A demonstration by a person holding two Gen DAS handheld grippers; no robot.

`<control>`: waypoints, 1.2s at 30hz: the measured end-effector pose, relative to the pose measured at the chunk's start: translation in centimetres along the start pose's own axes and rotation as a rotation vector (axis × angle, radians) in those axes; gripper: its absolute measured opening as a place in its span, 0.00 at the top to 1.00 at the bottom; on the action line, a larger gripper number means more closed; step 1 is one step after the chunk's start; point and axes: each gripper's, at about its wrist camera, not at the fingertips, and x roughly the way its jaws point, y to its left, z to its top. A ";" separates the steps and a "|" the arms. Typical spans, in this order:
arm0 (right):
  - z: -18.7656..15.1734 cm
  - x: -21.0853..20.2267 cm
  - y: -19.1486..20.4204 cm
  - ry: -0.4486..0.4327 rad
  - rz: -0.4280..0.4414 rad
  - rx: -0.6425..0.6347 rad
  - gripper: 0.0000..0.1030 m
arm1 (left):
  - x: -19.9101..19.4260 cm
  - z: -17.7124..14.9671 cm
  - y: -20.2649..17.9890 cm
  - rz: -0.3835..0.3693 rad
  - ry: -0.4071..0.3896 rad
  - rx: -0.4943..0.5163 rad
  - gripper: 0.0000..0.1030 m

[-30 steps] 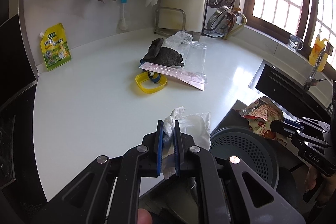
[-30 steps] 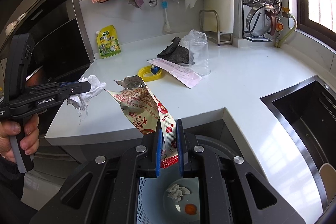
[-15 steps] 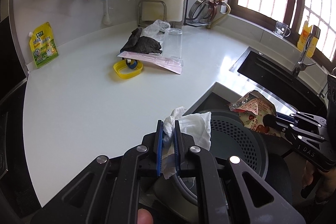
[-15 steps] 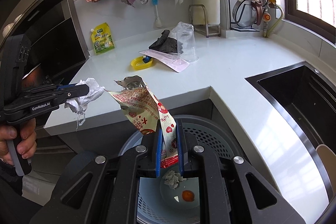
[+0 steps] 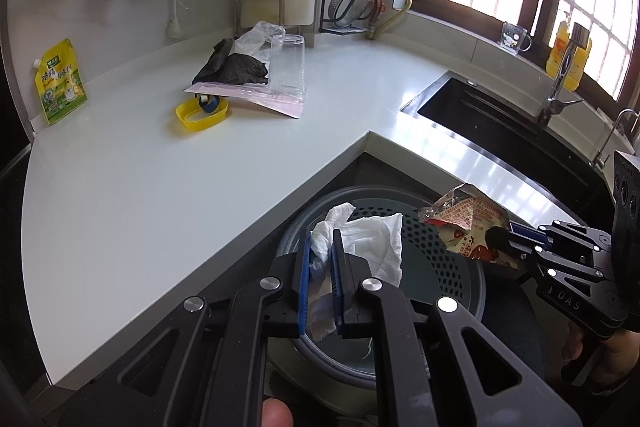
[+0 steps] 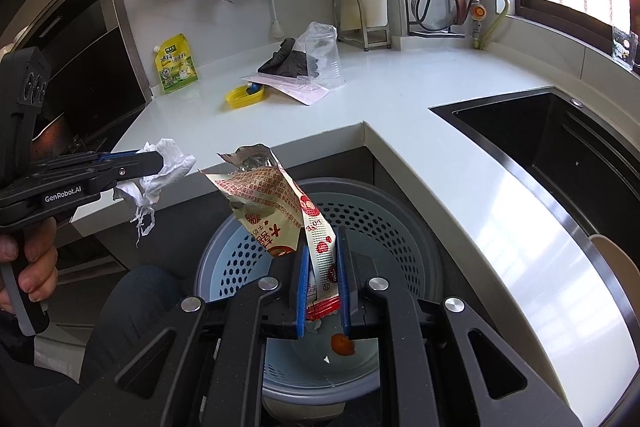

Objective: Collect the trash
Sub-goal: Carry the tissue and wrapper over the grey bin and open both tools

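The left tool (image 5: 321,251) is clamped on a crumpled white tissue (image 5: 360,239), and the right tool (image 6: 323,259) is clamped on a torn red-and-white wrapper (image 6: 276,203). Both hang over the perforated bin (image 6: 384,227) that stands on the floor in the inside corner of the counter (image 5: 160,187). The bin already holds an orange scrap (image 6: 343,343) at the bottom. The wrapper looks well over the opening, but from the right wrist view the tissue seems nearer the bin's left rim than its middle, so letting go now could drop it on the rim or the floor. Both pieces are light and crumpled; the tissue's loose strands could catch on a pad and cling after release. More trash waits on the counter: a clear cup (image 5: 287,67), a pink sheet (image 5: 256,99), a dark cloth (image 5: 236,67) and a yellow lid (image 5: 202,111).
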 end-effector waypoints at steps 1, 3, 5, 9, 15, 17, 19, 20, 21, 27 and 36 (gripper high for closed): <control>-0.1 0.0 0.0 0.002 -0.002 -0.001 0.89 | 0.0 -0.1 -0.1 -0.003 0.001 0.001 0.91; -0.3 0.0 -0.1 0.005 -0.003 0.002 0.89 | 0.2 -0.3 -0.4 -0.006 0.006 0.003 0.90; -0.5 -0.1 -0.1 0.006 -0.008 -0.001 0.89 | 0.3 -0.4 -0.7 -0.005 0.011 0.007 0.90; -0.9 0.1 -0.3 0.013 -0.015 0.003 0.89 | 0.6 -0.6 -1.1 -0.009 0.021 0.014 0.90; -1.4 0.7 -0.5 0.031 -0.015 0.014 0.88 | 1.4 -0.5 -1.4 -0.019 0.033 0.022 0.90; -1.7 0.9 -0.5 0.036 -0.012 0.015 0.88 | 1.7 -0.5 -1.6 -0.023 0.038 0.023 0.90; -1.9 1.2 -0.6 0.044 -0.011 0.021 0.88 | 1.9 -0.7 -1.7 -0.027 0.043 0.026 0.90; -2.0 1.3 -0.7 0.049 -0.011 0.023 0.88 | 2.1 -0.7 -1.8 -0.029 0.046 0.027 0.90; -2.2 1.5 -0.7 0.055 -0.011 0.025 0.88 | 2.2 -0.7 -1.8 -0.030 0.049 0.027 0.90; -3.0 2.6 -0.4 0.084 -0.002 0.026 0.88 | 3.2 -0.9 -2.1 -0.035 0.070 0.033 0.90; -3.3 2.9 -1.2 0.094 -0.012 0.045 0.88 | 3.7 -0.6 -2.0 -0.029 0.072 0.023 0.90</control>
